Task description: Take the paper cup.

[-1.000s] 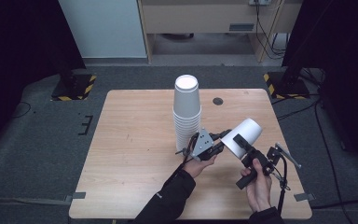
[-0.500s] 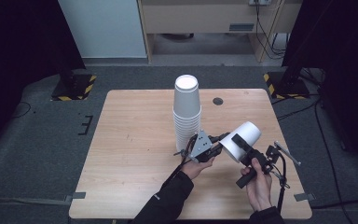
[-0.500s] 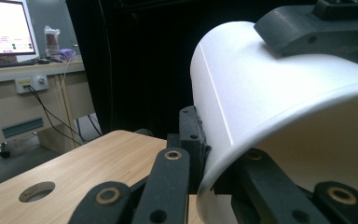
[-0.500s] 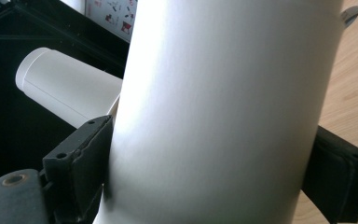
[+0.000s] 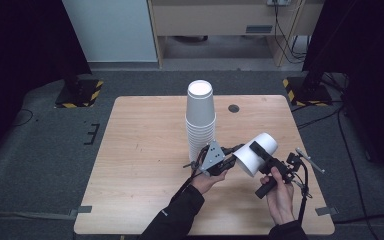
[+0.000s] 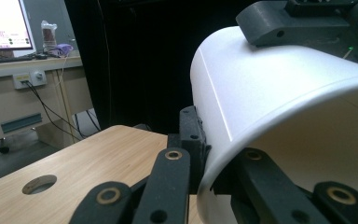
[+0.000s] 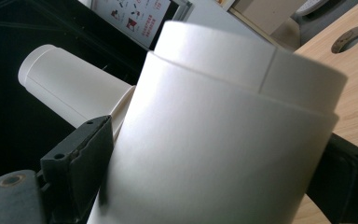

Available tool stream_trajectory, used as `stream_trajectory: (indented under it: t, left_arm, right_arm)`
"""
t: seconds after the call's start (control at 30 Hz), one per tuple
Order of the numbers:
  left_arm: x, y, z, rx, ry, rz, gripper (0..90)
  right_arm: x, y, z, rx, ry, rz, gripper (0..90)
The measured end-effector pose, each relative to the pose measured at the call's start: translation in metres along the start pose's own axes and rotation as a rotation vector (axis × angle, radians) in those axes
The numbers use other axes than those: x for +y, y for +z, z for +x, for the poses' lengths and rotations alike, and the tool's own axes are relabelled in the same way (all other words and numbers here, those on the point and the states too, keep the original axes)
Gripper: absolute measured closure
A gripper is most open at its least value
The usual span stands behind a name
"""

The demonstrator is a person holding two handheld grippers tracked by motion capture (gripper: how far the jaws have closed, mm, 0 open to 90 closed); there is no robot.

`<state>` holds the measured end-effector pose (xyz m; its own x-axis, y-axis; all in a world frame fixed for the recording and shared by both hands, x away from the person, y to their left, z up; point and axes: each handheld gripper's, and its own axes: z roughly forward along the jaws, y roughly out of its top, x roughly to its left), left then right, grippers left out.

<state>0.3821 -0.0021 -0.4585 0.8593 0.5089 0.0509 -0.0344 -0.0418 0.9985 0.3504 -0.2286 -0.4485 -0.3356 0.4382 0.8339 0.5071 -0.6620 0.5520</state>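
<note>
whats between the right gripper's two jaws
A white paper cup, lying sideways with a jaw on each side of its wall. The right gripper view shows it best; the high view shows the same cup in the right gripper.

A light wooden table (image 5: 145,150) with a round hole (image 5: 234,108) carries a stack of white cups (image 5: 200,120).

The paper cup (image 5: 256,152) is plain white, like the stack of cups (image 5: 200,117) beside it. The table (image 5: 145,150) beneath the stack is pale wood grain. Both grippers are black; the left gripper (image 5: 228,159) bears a grey plate. Behind the table, black-and-yellow striped bases (image 5: 77,92) stand on grey floor.
</note>
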Motion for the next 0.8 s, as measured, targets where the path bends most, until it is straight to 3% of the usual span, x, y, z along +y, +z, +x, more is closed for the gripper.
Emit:
stream_trajectory:
  t: [0.4,0.8]
  left_arm:
    - [0.003,-0.009,0.0,0.003,0.005,0.018,86.2]
    - [0.0,-0.013,-0.001,-0.009,-0.001,0.036,86.9]
  right_arm:
    - [0.003,0.003,0.001,0.009,-0.071,0.006,8.7]
    - [0.01,-0.002,-0.007,-0.032,-0.091,-0.034,9.6]
